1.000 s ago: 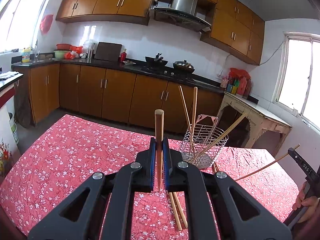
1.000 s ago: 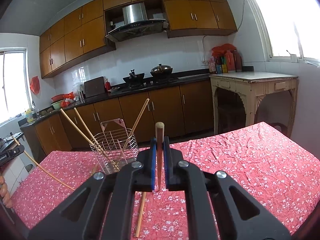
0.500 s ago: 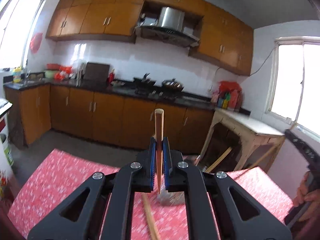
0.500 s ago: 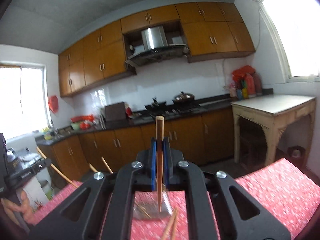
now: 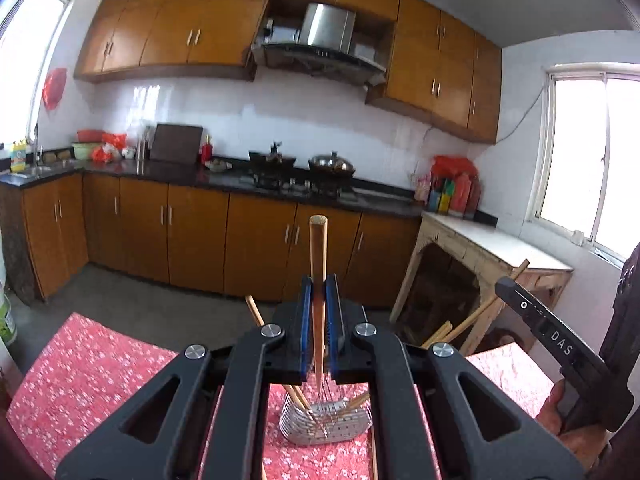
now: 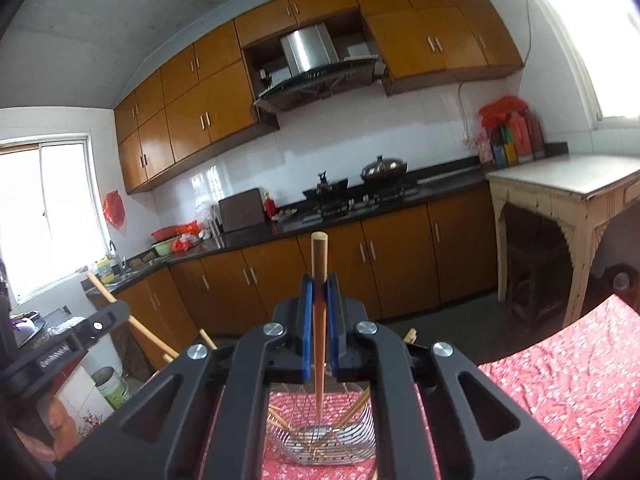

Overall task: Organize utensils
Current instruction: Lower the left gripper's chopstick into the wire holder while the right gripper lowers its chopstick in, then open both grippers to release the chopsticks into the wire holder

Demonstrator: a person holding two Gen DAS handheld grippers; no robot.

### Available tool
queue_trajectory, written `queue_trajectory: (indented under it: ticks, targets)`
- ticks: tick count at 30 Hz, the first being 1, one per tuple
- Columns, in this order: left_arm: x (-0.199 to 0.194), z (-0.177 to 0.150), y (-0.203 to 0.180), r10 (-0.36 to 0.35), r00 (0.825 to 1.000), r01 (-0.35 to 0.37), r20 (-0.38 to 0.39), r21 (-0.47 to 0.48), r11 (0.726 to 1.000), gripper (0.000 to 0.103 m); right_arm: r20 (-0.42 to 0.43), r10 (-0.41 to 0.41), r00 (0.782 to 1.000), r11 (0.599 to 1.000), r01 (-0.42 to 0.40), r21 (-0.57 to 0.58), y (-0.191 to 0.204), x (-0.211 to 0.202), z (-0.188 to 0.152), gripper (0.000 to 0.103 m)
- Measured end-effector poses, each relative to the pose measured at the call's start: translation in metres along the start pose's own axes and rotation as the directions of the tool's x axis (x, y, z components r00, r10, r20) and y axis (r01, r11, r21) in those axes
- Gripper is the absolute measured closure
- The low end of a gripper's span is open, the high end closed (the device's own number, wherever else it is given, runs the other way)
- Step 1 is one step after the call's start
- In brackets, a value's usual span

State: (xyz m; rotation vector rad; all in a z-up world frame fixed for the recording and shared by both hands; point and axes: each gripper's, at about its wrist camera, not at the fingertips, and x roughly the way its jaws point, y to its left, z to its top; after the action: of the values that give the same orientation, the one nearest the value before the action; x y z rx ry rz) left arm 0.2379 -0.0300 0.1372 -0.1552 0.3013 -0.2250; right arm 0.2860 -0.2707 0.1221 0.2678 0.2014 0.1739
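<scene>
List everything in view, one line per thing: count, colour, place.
Held chopsticks: two, light wood, one upright in each tongs.
Wire holder: one, silver, on the tablecloth under both tongs.
Chopsticks in holder: several, wood, leaning outward.
Tablecloth: one, red floral, over the table.
Cabinets: brown, above and below the black counter.
Range hood: one, steel, above the stove.
Side table: one, cream, right.
Left tongs: black, blue pads, shut on a chopstick.
Right tongs: the same.
</scene>
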Motion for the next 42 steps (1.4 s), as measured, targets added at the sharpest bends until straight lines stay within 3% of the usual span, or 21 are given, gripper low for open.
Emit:
queue_trajectory:
  ticks: [19,24,29,31,35,42]
  targets:
    - [0.034,-0.022,0.005,0.005,0.988,-0.001,-0.157,0.029,1.0,0.096,-0.154,0.0,0.988,0.999,0.007,0.047,-0.01,0.042,-0.036,0.095]
    - [0.051,-0.031,0.011,0.037,0.982,-0.03,-0.187,0.039,0.999,0.096,-0.181,-0.008,0.984,0.998,0.02,0.062,-0.015,0.05,-0.042,0.094]
    - [0.057,-0.032,0.021,0.049,0.977,-0.047,-0.209,0.016,0.999,0.095,-0.171,-0.05,0.984,0.996,0.061,0.059,-0.023,0.046,-0.042,0.078]
    - [0.052,-0.03,0.026,0.057,0.978,-0.058,-0.203,0.003,0.998,0.091,-0.156,-0.063,0.986,0.995,0.074,0.068,-0.029,0.038,-0.04,0.074]
    - [0.039,-0.026,0.033,0.066,0.981,-0.072,-0.182,-0.026,0.997,0.07,-0.125,-0.079,0.989,0.993,0.089,0.072,-0.033,0.018,-0.036,0.07]
    - [0.006,-0.024,0.039,0.072,0.986,-0.079,-0.15,-0.041,0.996,0.07,-0.125,-0.09,0.988,0.993,0.099,0.064,-0.033,-0.019,-0.046,0.07]
